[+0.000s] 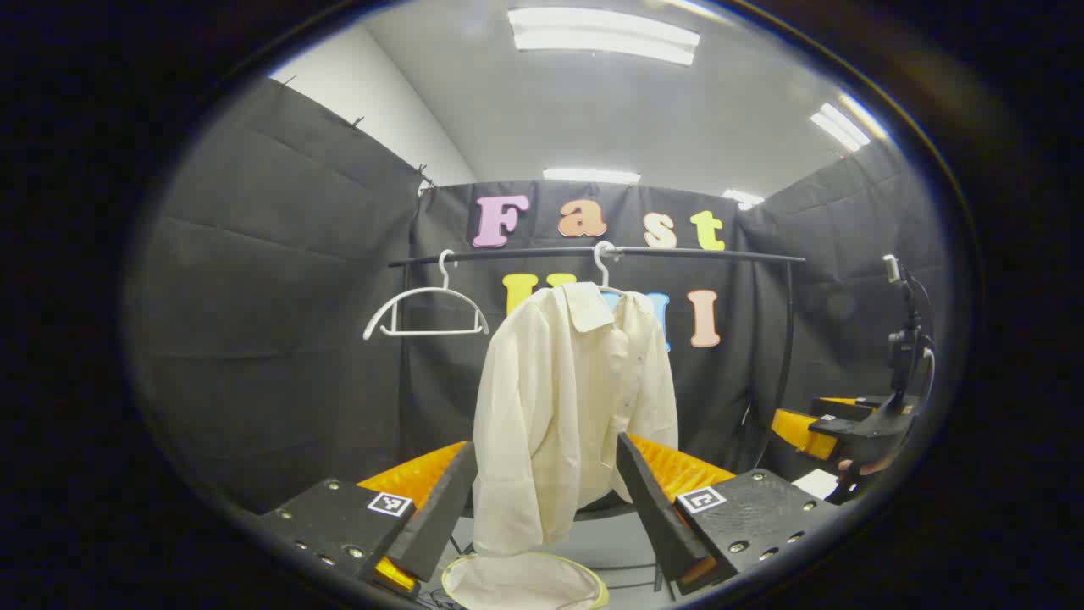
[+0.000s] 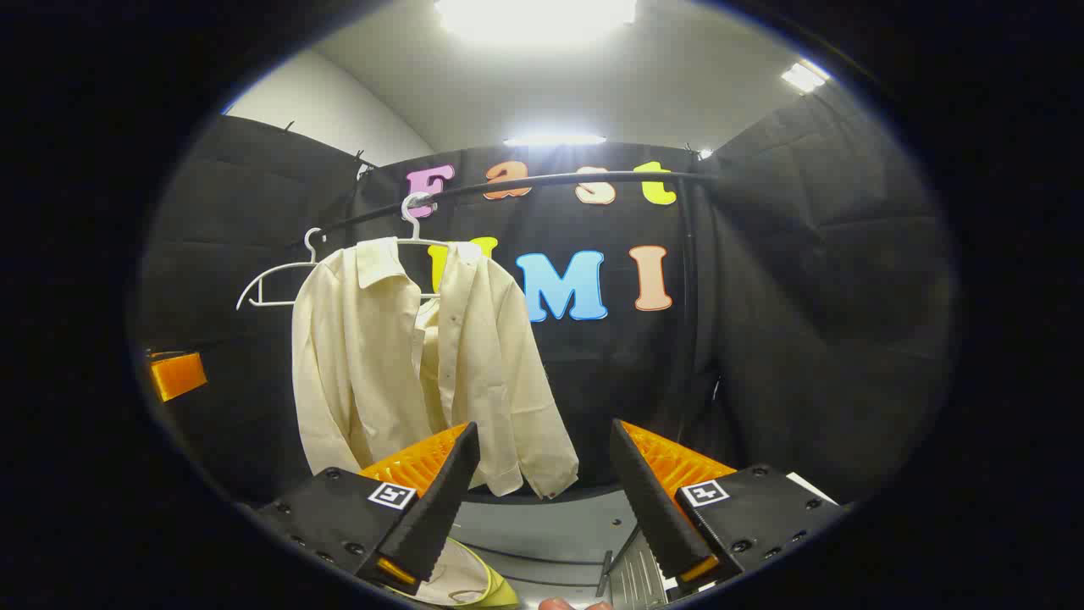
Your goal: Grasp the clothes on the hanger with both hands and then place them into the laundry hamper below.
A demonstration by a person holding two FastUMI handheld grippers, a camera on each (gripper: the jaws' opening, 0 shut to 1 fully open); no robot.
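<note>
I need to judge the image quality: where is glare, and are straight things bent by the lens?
Right gripper view: the ceiling light is blown out into white glare, while the shirt stays sharp. Left gripper view: the light panels keep their outline, and the rail bows into a curve from the fisheye lens.

Black rail (image 1: 593, 252) — shirt's hanger (image 1: 603, 269), bare hanger (image 1: 426, 310)
</note>
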